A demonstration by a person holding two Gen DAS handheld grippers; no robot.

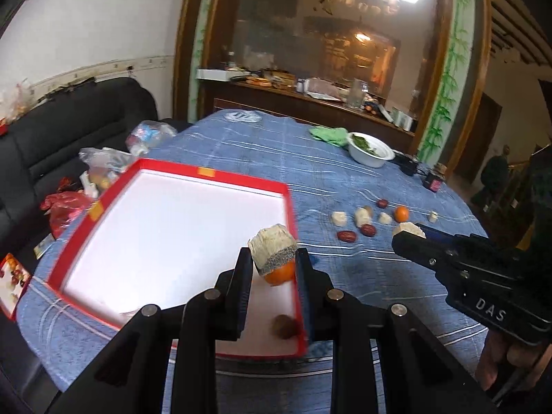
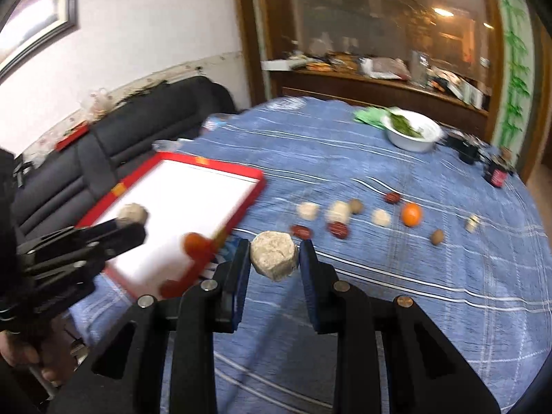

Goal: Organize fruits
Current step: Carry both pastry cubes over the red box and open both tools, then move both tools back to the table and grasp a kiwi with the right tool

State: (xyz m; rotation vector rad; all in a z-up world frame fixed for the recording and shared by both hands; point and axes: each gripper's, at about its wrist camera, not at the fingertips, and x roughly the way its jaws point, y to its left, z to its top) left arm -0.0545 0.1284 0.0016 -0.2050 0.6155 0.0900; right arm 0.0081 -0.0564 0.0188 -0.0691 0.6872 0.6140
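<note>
1. The left gripper (image 1: 272, 262) hangs over the near right corner of a red tray (image 1: 145, 167) with a white floor. Its two fingers are closed to a narrow gap, pinching a pale ridged chunk (image 1: 272, 246).
2. An orange fruit (image 1: 279, 274) shows directly under that chunk; whether it rests on the tray floor or touches the chunk cannot be told.
3. A small brown round fruit (image 1: 285, 326) lies on the tray floor near the right wall.
4. The right gripper (image 2: 275, 258) is held above the blue striped tablecloth (image 2: 379, 310), just right of the tray. Its fingers stand partly apart, gripping a pale beige block (image 2: 274, 255) by its sides.
5. White letters "DAS" (image 1: 490, 308) are printed on the right gripper's black body, seen from the left camera.
6. Farther back, loose on the cloth: several pale chunks, dark red dates (image 2: 338, 229), a second orange (image 2: 411, 214) and a brown nut (image 2: 437, 237).
7. A white bowl (image 2: 414, 134) with green leaves stands at the far side. Beside it is a dark jar (image 2: 496, 174) whose red label is too small to read.
</note>
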